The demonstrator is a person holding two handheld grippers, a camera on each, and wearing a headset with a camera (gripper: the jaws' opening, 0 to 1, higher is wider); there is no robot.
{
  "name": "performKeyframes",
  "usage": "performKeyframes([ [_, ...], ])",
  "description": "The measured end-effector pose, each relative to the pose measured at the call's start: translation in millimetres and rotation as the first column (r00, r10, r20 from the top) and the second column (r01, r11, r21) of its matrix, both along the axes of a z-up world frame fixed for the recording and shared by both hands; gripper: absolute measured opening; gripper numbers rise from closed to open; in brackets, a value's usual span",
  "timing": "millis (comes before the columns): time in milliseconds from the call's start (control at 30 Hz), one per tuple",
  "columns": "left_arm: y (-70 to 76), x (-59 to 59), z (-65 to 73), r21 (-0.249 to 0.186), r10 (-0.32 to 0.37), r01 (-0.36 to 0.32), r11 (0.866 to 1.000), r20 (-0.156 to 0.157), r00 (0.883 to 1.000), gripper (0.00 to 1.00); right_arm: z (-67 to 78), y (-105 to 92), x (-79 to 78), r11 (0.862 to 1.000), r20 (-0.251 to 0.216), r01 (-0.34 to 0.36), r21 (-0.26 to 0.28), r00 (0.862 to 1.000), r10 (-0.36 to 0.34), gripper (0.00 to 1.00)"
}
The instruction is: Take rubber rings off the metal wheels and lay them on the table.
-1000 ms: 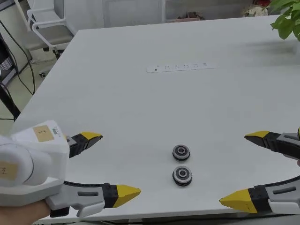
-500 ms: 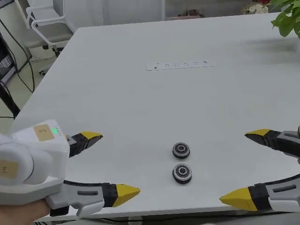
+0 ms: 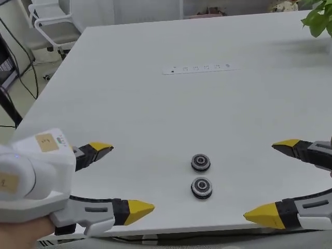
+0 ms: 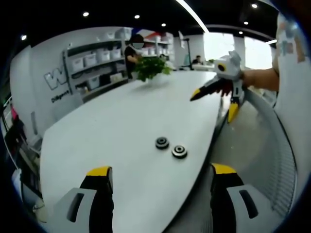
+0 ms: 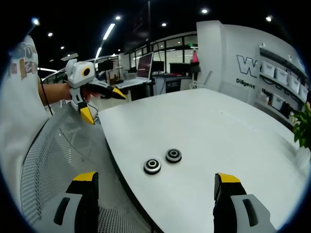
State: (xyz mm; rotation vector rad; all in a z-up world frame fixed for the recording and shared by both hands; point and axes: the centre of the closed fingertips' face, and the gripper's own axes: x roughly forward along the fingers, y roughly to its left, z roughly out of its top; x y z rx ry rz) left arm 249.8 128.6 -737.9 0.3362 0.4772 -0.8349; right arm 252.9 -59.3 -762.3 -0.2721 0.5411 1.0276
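At the near edge of the table (image 3: 155,104), both grippers hang wide open and empty: the left gripper (image 3: 132,179) on one side, the right gripper (image 3: 259,179) on the other, yellow tips pointing inward. Between them, well apart from either, two wheels lie flat on the top, one just behind the other. The near wheel (image 3: 201,187) sits close to the table edge. The far wheel (image 3: 200,162) lies just beyond it, near but not touching. Each seems to wear its dark ring (image 3: 193,188) around a metal hub, though the detail is small. Both rings look to be on their wheels, so by my reading the task has not begun: two rings are left to pull off and lay down. The first step would be closing in on a wheel, likely one gripper pinning the hub while the other peels the ring. Farther back, a power strip (image 3: 199,68) is set in the tabletop, and a plant (image 3: 316,21) stands at the far right corner.
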Motion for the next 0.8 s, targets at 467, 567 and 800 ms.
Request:
performKeyframes([
  [467, -3.7, -2.3, -4.1, 0.009, -0.015, 0.015, 1.000, -0.006, 1.000, 0.82, 0.7, 0.5, 2.1, 1.000, 0.004, -0.012, 0.000, 1.000, 0.012, 0.99],
  [567, -3.5, -0.1, -4.9, 0.012, -0.019, 0.020, 1.000, -0.006, 1.000, 0.82, 0.0, 0.1, 4.8, 1.000, 0.004, -0.015, -0.002, 1.000, 0.015, 0.99],
  [800, -0.7, 7.7, -2.9, 0.016, -0.028, 0.028, 0.999, 0.007, 1.000, 0.82, -2.1, -0.3, 8.3, 0.999, -0.001, -0.036, -0.009, 0.999, 0.036, 0.99],
])
